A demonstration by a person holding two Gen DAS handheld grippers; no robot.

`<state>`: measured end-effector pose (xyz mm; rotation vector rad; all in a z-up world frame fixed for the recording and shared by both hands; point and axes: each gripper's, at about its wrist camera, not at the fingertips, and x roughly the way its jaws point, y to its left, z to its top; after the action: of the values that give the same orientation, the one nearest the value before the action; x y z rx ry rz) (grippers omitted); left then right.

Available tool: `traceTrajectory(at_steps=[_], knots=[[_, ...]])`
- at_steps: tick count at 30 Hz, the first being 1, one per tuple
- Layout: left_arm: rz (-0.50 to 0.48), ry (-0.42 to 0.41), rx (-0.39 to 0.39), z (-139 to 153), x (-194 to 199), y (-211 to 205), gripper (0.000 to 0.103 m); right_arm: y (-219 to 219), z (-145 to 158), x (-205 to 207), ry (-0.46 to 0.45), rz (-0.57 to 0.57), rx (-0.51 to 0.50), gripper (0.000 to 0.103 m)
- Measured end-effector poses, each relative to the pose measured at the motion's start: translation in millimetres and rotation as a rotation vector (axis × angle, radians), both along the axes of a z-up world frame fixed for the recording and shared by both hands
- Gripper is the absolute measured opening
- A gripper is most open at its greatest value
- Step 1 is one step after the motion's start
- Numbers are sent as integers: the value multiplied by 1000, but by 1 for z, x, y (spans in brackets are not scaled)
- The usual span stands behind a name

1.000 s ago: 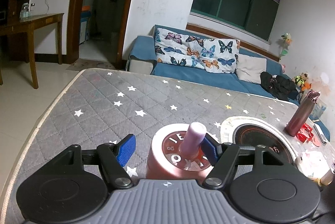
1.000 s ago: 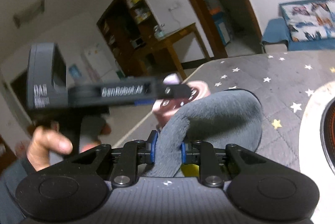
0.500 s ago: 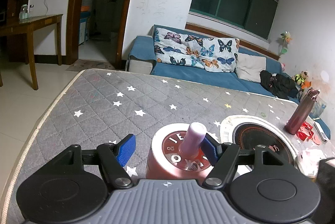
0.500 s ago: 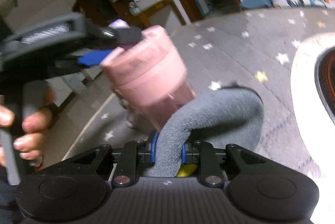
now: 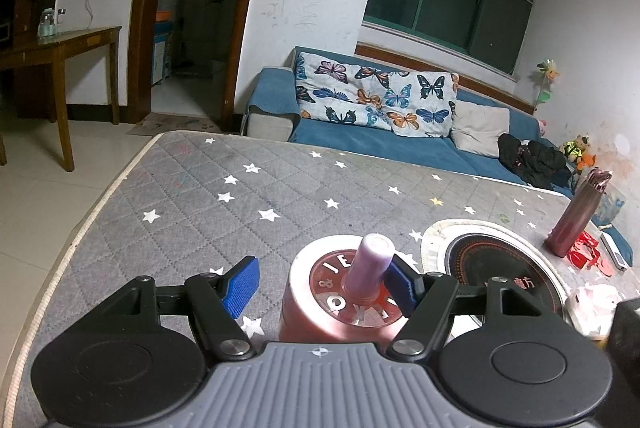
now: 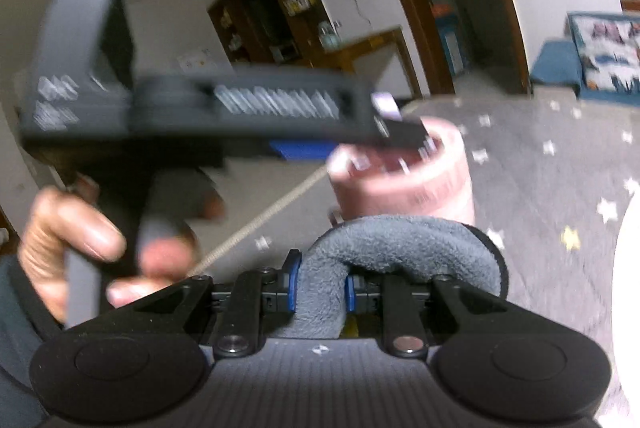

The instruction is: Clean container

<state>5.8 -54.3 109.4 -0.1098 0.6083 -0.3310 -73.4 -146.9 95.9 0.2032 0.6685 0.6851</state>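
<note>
The right gripper [image 6: 319, 294] is clamped on a folded grey cloth [image 6: 400, 252], whose bulging fold lies against the lower side wall of the pink container [image 6: 404, 184]. The container stands upright on the grey star-patterned surface [image 5: 208, 204], beside a round burner [image 5: 492, 268] set into it. The left gripper [image 5: 320, 284] reaches over the container's lid: one blue pad [image 5: 400, 282] touches the pale purple knob [image 5: 370, 260] at the lid's centre, while the other pad [image 5: 240, 284] stands well clear to the side, so the jaws are apart and squeeze nothing; the gripper seems only to steady the container. In the right wrist view the person's hand [image 6: 84, 240] holds that gripper's handle. Judged from this, wiping is under way at the container's outer wall. Motion blur hides any dirt, so how much is clean cannot be told; the lid top and far side appear not yet wiped.
</note>
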Motion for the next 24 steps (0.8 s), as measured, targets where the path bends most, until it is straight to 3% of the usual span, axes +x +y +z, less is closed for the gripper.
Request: traceTrajectory(at_steps=[5,10,13,18,22,24], knots=[[1,-4,3,0,-2,0,72,-16,-23,10,109,-55,10,21],[8,-8,11,0,-4,0,74,-35,-28,8,178,-101,63,29],[11,-14,16,0,-4,-1,74,-45,-27,2,218,-124,121,42],[22,-23,29,1,-8,-3,74,-70,-28,3,311,-186,297,43],[33,-31,43,0,-14,-5,82,-85,-40,15,386,-250,433,40],[34,-35,47,-1,-16,-6,86,-89,-54,23,429,-284,484,19]])
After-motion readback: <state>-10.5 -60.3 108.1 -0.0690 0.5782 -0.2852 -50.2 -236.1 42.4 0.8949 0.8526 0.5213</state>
